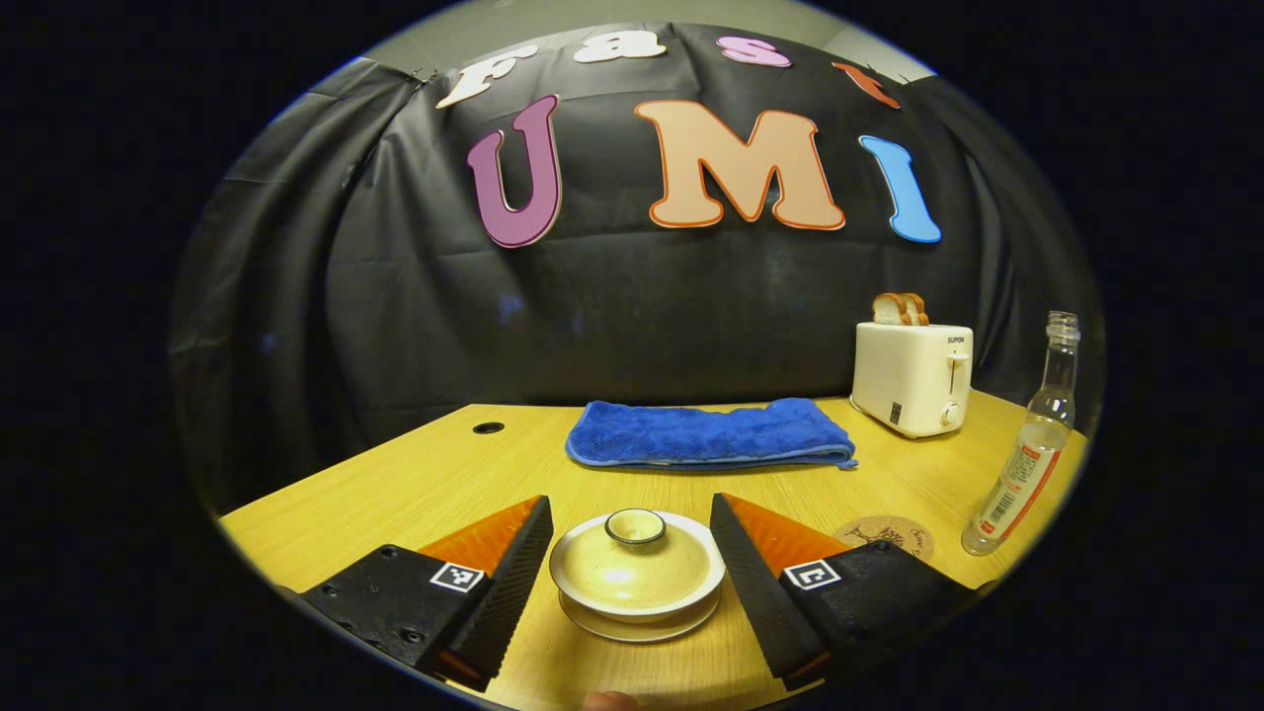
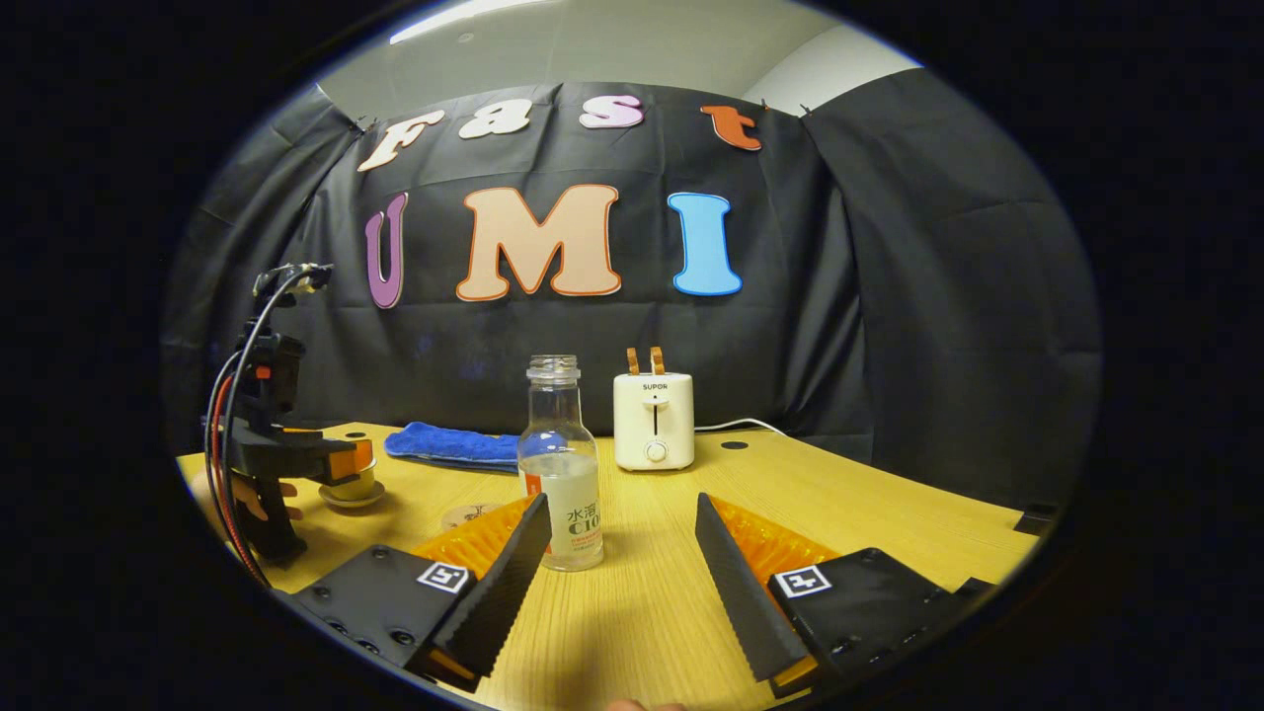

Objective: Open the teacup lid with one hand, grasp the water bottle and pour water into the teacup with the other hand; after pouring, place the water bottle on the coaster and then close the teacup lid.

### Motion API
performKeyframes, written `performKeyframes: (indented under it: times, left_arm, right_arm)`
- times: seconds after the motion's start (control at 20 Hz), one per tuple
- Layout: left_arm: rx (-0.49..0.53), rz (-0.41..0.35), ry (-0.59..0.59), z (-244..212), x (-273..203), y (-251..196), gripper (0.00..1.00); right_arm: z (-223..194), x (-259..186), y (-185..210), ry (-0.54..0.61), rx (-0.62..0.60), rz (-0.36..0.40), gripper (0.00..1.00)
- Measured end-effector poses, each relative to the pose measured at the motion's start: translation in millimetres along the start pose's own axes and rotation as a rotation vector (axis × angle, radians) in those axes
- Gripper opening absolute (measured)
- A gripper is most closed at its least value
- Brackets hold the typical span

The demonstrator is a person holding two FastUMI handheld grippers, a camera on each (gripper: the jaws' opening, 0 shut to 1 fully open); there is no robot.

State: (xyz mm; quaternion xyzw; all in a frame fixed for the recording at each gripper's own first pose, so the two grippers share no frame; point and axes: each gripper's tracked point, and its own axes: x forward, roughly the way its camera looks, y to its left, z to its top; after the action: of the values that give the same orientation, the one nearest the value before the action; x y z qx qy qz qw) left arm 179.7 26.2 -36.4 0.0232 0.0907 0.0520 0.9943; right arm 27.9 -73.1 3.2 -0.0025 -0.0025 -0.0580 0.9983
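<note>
In the left gripper view, my left tongs (image 1: 632, 568) stand wide apart at the bottom of the frame, released, one finger on each side of the teacup (image 1: 637, 583) and neither touching it. The cup sits on its saucer at lower centre, its lid (image 1: 633, 561) on, knob up. Behind it, mid-frame, a folded blue towel (image 1: 709, 433) lies on the bench (image 1: 415, 484). At right stands a white toaster (image 1: 912, 377) with bread poking out of its top. Near the right edge the bottle (image 1: 1025, 456) stands uncapped, leaning in the lens curve, with a little water in it. The round cork coaster (image 1: 886, 534) lies at lower right between the bottle and my right-hand finger, partly behind that finger.

In the right gripper view, my right tongs (image 2: 622, 558) are also released, fingers spread at the bottom of the frame. The bottle (image 2: 561, 464) stands upright at centre, just beyond the left finger's tip, apart from both fingers. The coaster (image 2: 472, 514) peeks out left of it. The toaster (image 2: 653, 420) stands behind, the towel (image 2: 452, 444) to its left. At the left edge, my left tongs (image 2: 341, 459) hover at the teacup (image 2: 352, 486), held by a hand (image 2: 259, 499).
</note>
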Motion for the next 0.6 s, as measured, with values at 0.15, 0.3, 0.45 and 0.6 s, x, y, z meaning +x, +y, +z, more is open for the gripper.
performKeyframes:
  times: [0.15,0.3,0.45,0.6]
  left_arm:
    - [0.02,0.006,-0.008,3,4,-1,0.94]
    - [0.027,-0.005,-0.019,5,6,-3,0.94]
    - [0.043,-0.004,-0.011,7,13,-4,0.81]
    - [0.054,-0.004,-0.003,6,14,-4,0.64]
  right_arm:
    - [-1,0,0,0.001,-0.001,0.001,0.95]
    - [1,0,0,0.001,0.0,0.003,0.89]
    - [0,0,0,0.001,0.0,0.005,0.89]
    - [1,-1,1,0.002,0.0,0.01,0.89]
